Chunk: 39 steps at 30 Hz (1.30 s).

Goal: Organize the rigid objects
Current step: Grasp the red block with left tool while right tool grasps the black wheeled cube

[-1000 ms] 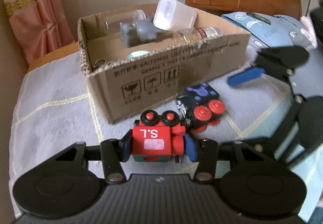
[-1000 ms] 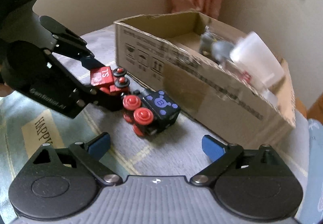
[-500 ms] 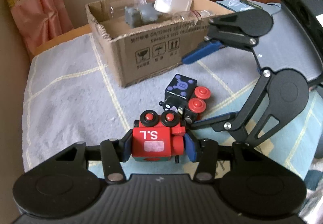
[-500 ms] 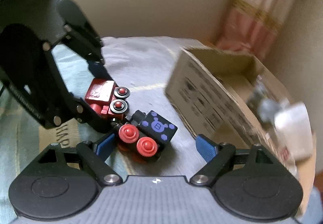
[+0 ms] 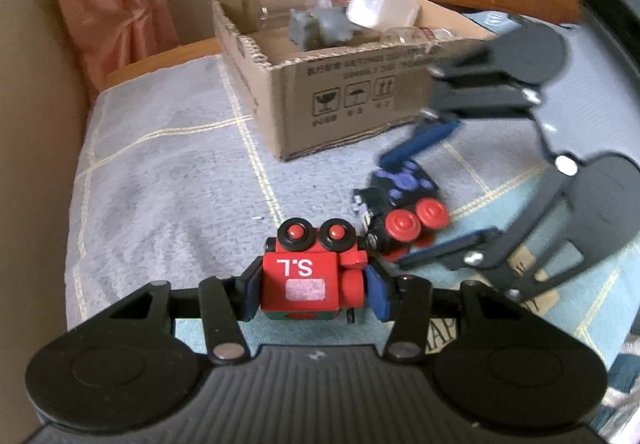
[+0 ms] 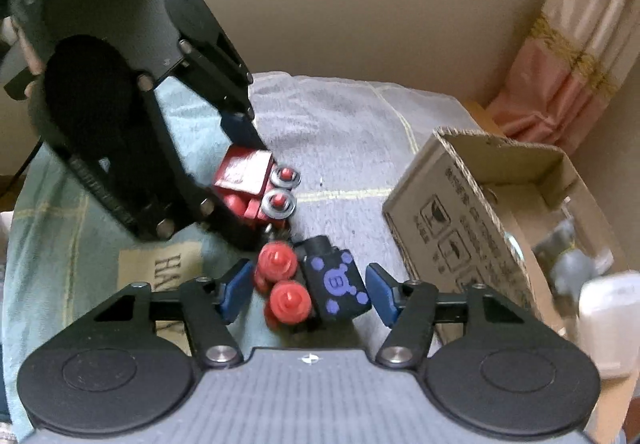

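Left wrist view: left gripper point(image 5: 314, 290) is clenched on the red toy point(image 5: 308, 278) while right gripper's point(image 6: 308, 290) jaws are closing around the black toy point(image 6: 320, 288) on the blanket point(image 5: 160, 172), both probably bound for the box point(image 5: 340, 84).

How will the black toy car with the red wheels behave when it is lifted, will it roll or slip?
The black toy car looks rigid, so it should not bend. It lies on its side, so rolling seems unlikely. The right gripper is closing across wheels and body, an uneven hold that might twist.
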Motion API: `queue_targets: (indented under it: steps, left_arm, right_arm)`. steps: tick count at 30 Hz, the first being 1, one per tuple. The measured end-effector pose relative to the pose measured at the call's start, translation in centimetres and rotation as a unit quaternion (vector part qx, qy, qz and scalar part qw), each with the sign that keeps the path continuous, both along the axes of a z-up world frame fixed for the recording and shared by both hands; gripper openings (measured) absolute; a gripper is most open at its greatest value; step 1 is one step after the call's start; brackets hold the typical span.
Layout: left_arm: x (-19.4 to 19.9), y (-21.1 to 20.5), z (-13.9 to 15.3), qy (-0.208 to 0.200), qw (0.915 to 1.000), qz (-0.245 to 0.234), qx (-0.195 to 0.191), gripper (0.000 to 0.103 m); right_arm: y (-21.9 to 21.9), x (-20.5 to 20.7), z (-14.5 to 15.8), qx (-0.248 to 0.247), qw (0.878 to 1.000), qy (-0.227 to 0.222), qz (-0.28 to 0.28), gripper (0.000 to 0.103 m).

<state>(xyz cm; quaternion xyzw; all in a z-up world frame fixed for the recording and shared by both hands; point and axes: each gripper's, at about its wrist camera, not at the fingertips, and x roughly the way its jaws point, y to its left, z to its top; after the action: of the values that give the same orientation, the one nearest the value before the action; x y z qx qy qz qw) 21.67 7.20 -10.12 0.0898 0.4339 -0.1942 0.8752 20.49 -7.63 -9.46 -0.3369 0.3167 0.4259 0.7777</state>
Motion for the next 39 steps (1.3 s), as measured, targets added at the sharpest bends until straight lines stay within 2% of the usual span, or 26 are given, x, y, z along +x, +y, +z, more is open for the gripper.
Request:
queue_targets:
  steps: [4, 7, 9, 12, 14, 18, 20, 25, 30, 32, 39]
  left_arm:
    - [-0.2, -0.3, 0.0, 0.0, 1.0, -0.002, -0.002, 0.05]
    - [-0.2, -0.6, 0.0, -0.003, 1.0, 0.002, 0.002, 0.05]
    - [-0.3, -0.6, 0.0, 0.001, 1.0, -0.001, -0.008, 0.05]
    - [-0.8, -1.3, 0.0, -0.005, 1.0, -0.008, 0.004, 0.051]
    - [-0.6, -1.2, 0.0, 0.0, 1.0, 0.001, -0.002, 0.052]
    - [-0.8, -1.7, 0.0, -0.007, 0.9999, 0.0, 0.007, 0.05]
    - [-0.8, -1.7, 0.0, -0.005, 1.0, 0.001, 0.006, 0.05]
    - [-0.6, -1.5, 0.0, -0.001, 1.0, 0.002, 0.002, 0.05]
    - [-0.6, -1.6, 0.0, -0.001, 1.0, 0.002, 0.001, 0.05]
    - [-0.6, -1.6, 0.0, -0.001, 1.0, 0.002, -0.001, 0.051]
    - [-0.7, -2.6, -0.1, -0.003, 1.0, 0.004, -0.002, 0.055]
  right_arm:
    - [-1.1, -1.5, 0.1, 0.003, 1.0, 0.014, -0.019, 0.058]
    - [-1.7, -1.9, 0.1, 0.008, 0.999, 0.022, -0.037, 0.053]
    - [-2.2, -2.1, 0.0, 0.015, 0.998, 0.03, -0.056, 0.052]
    - [-2.6, -2.7, 0.1, 0.021, 0.997, 0.035, -0.068, 0.052]
    - [-2.7, -2.9, 0.1, 0.023, 0.996, 0.037, -0.072, 0.05]
    - [-2.7, -2.8, 0.0, 0.021, 0.995, 0.04, -0.085, 0.051]
    - [-2.5, -3.0, -0.1, 0.02, 0.996, 0.029, -0.079, 0.057]
    - [-1.2, -2.1, -0.3, 0.026, 0.997, 0.026, -0.071, 0.064]
    - [-0.4, -1.1, -0.3, 0.035, 0.995, 0.036, -0.081, 0.064]
    - [-0.7, -1.1, -0.2, 0.036, 0.995, 0.032, -0.088, 0.056]
    - [-1.7, -2.0, -0.1, 0.038, 0.992, 0.03, -0.113, 0.056]
